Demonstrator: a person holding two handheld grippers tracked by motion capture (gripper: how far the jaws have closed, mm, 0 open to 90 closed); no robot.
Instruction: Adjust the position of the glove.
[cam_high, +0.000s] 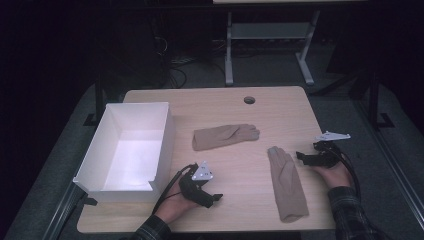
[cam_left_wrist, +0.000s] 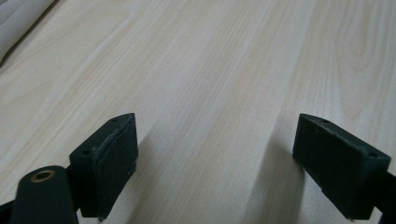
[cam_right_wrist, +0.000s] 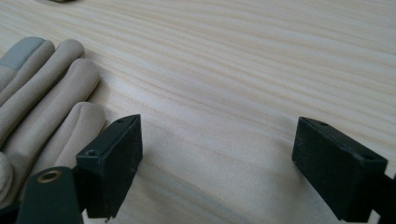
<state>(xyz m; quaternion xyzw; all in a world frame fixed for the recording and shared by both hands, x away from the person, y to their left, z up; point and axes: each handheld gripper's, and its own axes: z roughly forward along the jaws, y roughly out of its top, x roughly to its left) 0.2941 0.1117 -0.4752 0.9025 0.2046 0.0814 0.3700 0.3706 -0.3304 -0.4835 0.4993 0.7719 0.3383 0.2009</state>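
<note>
Two tan gloves lie on the wooden table. One glove lies across the middle, its grey fingertip to the right. The other glove lies lengthwise at the front right, cuff toward the front edge. My right gripper rests on the table just right of that glove, open, with nothing between its jaws; the glove's fingers show left of its left jaw. My left gripper sits open on bare wood near the front, beside the white box.
The open white box stands empty on the table's left side, its near right corner close to my left hand. A round cable hole sits near the far edge. Beyond the table is dark floor with another desk's legs.
</note>
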